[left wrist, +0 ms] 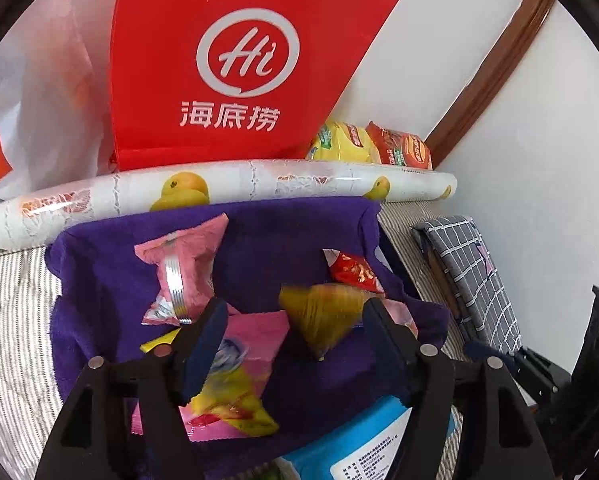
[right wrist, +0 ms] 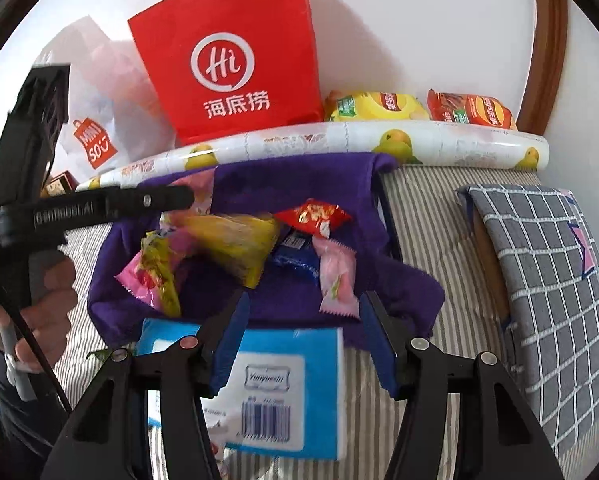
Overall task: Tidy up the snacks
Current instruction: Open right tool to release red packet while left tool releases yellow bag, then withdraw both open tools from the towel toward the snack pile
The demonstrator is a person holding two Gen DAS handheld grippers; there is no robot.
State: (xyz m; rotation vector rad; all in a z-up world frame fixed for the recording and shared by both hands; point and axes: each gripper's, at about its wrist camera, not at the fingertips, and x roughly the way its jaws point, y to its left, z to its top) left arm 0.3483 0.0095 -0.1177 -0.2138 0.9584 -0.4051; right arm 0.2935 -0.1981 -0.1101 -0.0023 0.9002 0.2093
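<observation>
A purple cloth bin (left wrist: 299, 232) lies on the striped bedding and holds several snack packets. In the left wrist view my left gripper (left wrist: 295, 332) is open above it. A blurred yellow packet (left wrist: 323, 316) hangs between its fingers, and neither pad presses on it. A pink packet (left wrist: 179, 264), a red packet (left wrist: 353, 270) and a pink-and-yellow packet (left wrist: 235, 380) lie in the bin. In the right wrist view my right gripper (right wrist: 305, 328) is open and empty over the bin's near edge (right wrist: 299, 312). The same yellow packet (right wrist: 235, 240) is under the left gripper (right wrist: 179, 200).
A blue tissue pack (right wrist: 283, 380) lies in front of the bin. Behind it are a fruit-print roll (right wrist: 339, 140), a red paper bag (right wrist: 227, 60), a white shopping bag (right wrist: 99, 100) and two chip bags (right wrist: 379, 106). A checked cushion (right wrist: 539, 280) is at the right. A hand (right wrist: 47, 292) holds the left gripper.
</observation>
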